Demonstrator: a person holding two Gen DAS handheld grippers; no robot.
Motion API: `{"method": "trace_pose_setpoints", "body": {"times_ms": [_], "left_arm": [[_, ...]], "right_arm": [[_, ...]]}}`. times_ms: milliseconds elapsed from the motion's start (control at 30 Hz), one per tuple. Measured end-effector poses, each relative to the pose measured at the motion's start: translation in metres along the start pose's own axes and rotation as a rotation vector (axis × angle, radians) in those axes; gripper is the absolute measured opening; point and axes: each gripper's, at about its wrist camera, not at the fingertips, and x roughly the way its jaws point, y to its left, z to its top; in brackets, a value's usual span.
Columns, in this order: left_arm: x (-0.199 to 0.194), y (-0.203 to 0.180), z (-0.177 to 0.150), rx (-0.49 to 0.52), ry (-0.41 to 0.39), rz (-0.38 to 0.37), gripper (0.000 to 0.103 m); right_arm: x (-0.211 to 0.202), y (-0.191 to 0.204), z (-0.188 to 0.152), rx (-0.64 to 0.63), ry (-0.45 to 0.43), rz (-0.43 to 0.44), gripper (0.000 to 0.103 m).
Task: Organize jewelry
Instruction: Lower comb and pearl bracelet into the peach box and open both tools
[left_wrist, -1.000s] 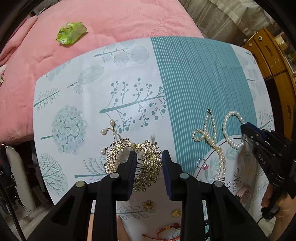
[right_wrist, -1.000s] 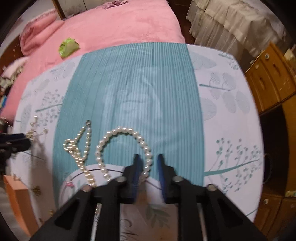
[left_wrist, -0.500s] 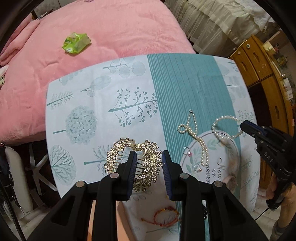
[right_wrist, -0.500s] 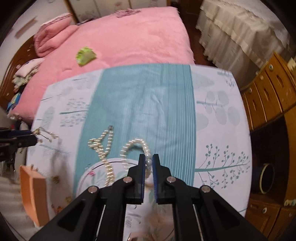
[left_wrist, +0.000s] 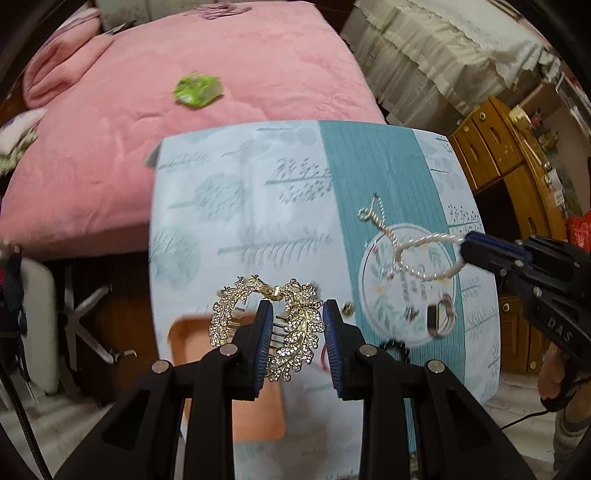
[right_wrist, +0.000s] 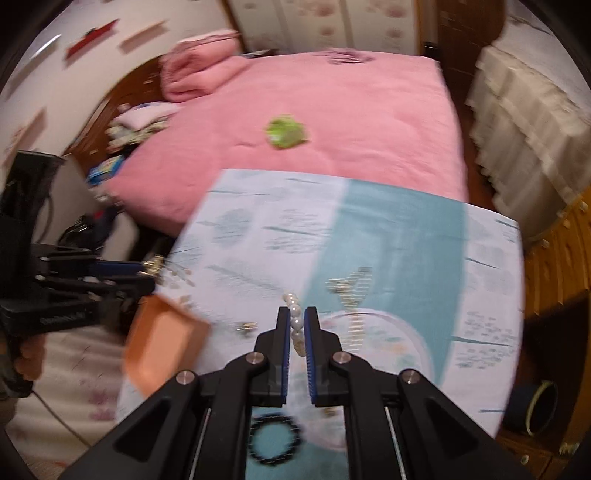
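My left gripper (left_wrist: 297, 325) is shut on a gold leaf-shaped hair comb (left_wrist: 295, 332) and holds it in the air above the table, over an orange tray (left_wrist: 236, 376). My right gripper (right_wrist: 296, 328) is shut on a white pearl necklace (right_wrist: 294, 321). In the left wrist view the necklace (left_wrist: 424, 254) hangs in a loop from the right gripper (left_wrist: 467, 249), its far end still lying on the teal stripe (left_wrist: 373, 216). The left gripper also shows at the left of the right wrist view (right_wrist: 147, 269).
The table (left_wrist: 221, 206) has a leaf-print cloth. A round white plate (left_wrist: 373, 295) holds small jewelry pieces; a black bracelet (right_wrist: 275, 437) lies near it. A pink bed (left_wrist: 184, 122) lies behind with a green wrapper (left_wrist: 197, 88). Wooden drawers (left_wrist: 491, 144) stand right.
Both grippers have risen from the table. The left lifted the gold comb over the orange tray. The right closed on the pearl necklace and pulled one end up.
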Motion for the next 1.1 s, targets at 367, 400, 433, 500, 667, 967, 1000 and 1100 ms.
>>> {"method": "trace_pose_setpoints", "body": {"times_ms": [367,400,433,500,667,967,1000,1100], "left_arm": [[0.013,0.065,-0.108,-0.206,-0.028,0.024,0.026],[0.017,0.067,-0.112,-0.221,-0.03,0.022,0.026],[0.021,0.071,-0.118,-0.242,-0.03,0.017,0.026],[0.031,0.078,-0.13,-0.282,-0.031,0.0,0.026],[0.053,0.087,-0.147,-0.332,-0.023,-0.038,0.026],[0.073,0.094,-0.142,-0.345,-0.034,-0.049,0.031],[0.073,0.094,-0.141,-0.339,-0.037,-0.045,0.041],[0.071,0.091,-0.135,-0.321,-0.055,-0.007,0.069]], "right_arm": [[0.05,0.13,-0.01,-0.139,0.084,0.228,0.007],[0.058,0.137,-0.012,-0.143,0.099,0.236,0.007],[0.066,0.145,-0.014,-0.148,0.109,0.237,0.007],[0.083,0.152,-0.017,-0.147,0.136,0.24,0.007],[0.126,0.162,-0.025,-0.14,0.22,0.229,0.007],[0.158,0.164,-0.034,-0.186,0.248,0.078,0.008],[0.157,0.163,-0.035,-0.197,0.243,0.053,0.009],[0.151,0.155,-0.037,-0.2,0.232,0.015,0.018]]}}
